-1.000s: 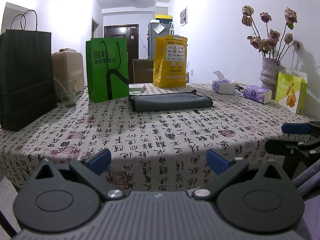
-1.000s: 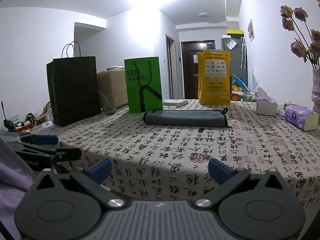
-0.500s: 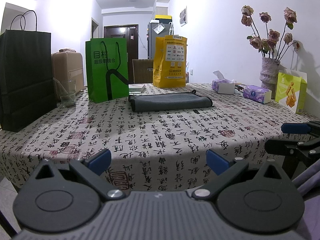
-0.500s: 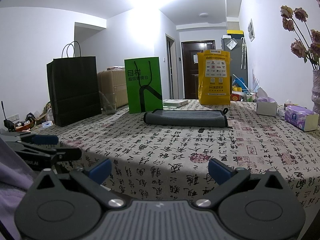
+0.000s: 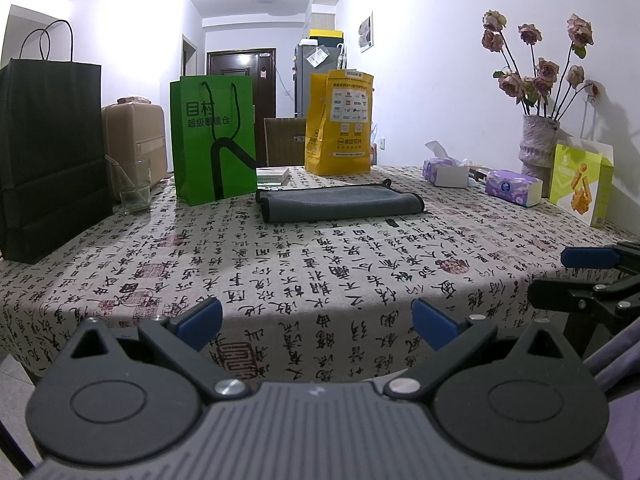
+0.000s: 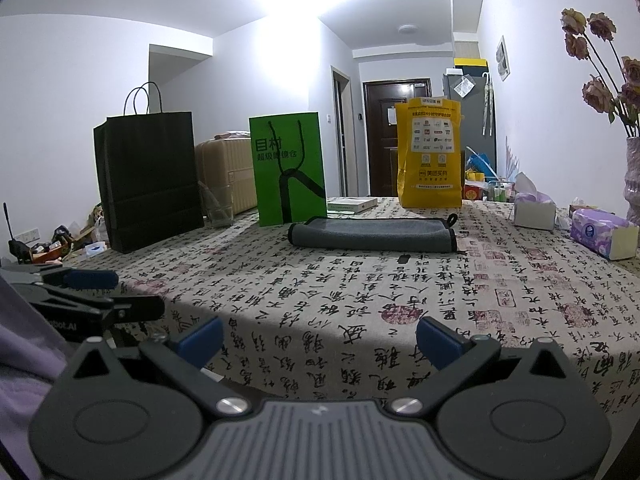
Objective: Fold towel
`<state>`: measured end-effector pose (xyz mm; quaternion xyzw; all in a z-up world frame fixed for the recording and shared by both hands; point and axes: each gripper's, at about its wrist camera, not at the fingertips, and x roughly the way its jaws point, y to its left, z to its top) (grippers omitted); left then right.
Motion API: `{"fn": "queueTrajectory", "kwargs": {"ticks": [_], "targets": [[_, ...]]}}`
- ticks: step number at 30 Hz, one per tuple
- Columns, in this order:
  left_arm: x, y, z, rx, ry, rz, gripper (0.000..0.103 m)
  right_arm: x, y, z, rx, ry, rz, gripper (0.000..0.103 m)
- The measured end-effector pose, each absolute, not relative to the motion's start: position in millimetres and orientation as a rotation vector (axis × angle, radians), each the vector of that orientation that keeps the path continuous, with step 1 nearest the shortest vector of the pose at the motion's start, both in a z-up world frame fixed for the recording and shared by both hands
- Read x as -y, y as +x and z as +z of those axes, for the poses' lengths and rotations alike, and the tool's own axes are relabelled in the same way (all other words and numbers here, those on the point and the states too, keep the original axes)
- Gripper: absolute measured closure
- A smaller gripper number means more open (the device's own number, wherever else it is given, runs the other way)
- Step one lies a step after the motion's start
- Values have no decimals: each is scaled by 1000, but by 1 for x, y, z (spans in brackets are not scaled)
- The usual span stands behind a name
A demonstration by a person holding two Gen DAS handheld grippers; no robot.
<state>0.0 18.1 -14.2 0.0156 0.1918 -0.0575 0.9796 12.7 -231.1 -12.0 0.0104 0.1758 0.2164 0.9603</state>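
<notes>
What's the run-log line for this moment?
left gripper: open, empty | right gripper: open, empty | towel: folded, flat on table, untouched | both grippers short of towel

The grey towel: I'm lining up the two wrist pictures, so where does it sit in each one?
Left wrist: the grey towel lies centre frame, mid-height, just right of the green bag.
Right wrist: the towel lies slightly right of centre, again beside the green bag.
Shared landmark: the yellow bag standing behind the towel in both.
</notes>
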Motion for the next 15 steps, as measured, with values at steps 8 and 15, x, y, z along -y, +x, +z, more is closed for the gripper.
{"fn": "queueTrajectory", "kwargs": {"ticks": [8,15], "targets": [[-18,0,-14,-387,31,-116,0,231,13,-12,-357,22,440,0],[-15,-3,-16,-391,30,-127,0,231,13,-13,-358,22,440,0]]}}
